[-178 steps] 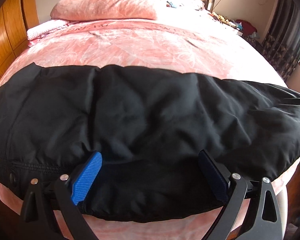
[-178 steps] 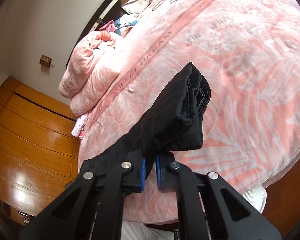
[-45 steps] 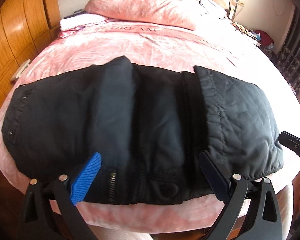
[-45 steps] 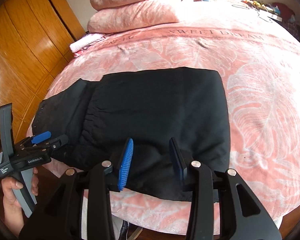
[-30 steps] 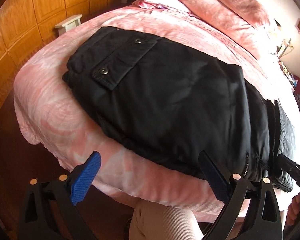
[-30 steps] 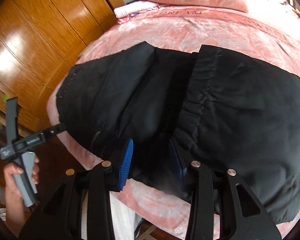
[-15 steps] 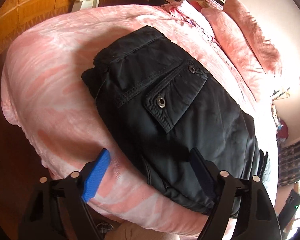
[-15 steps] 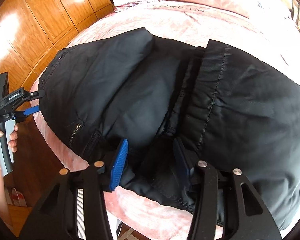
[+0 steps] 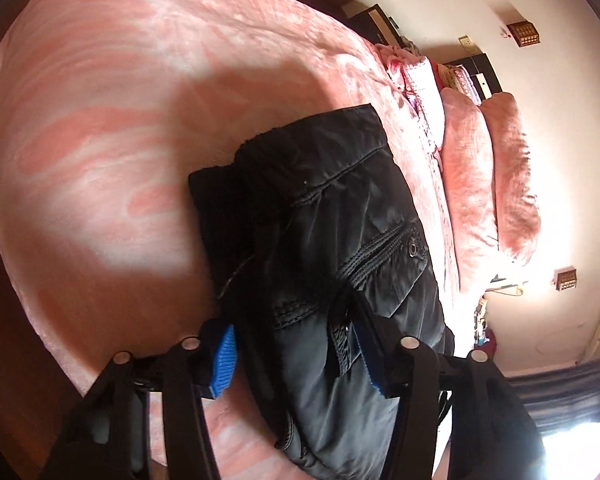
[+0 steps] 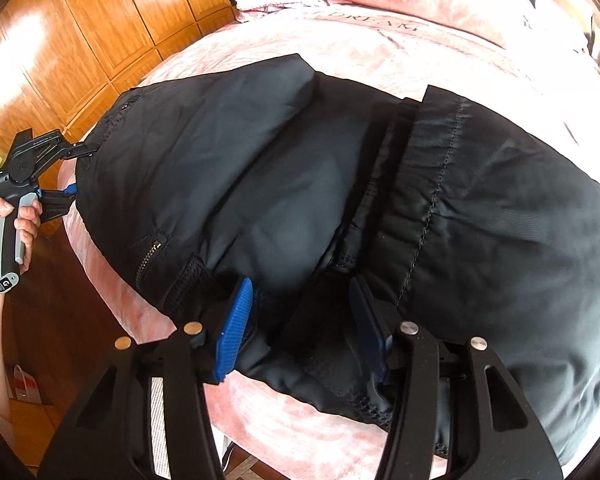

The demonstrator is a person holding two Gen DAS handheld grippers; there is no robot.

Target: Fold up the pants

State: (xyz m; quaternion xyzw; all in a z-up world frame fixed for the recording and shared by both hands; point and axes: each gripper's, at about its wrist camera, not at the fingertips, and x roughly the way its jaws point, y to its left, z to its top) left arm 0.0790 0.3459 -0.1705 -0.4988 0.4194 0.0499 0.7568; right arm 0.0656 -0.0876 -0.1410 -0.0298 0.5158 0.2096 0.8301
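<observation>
Your left gripper (image 9: 294, 354) is closing its jaws around the end of the black pants (image 10: 380, 208) lying folded on the pink bed (image 10: 340, 44), while your right gripper (image 10: 302, 332) stands part-open over the near edge, cloth between its pads (image 10: 236, 320), grip unclear.

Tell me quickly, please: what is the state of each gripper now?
Left gripper: closing around the end of the black pants.
Right gripper: part open, pants' near edge between its fingers; grip cannot be told.
</observation>
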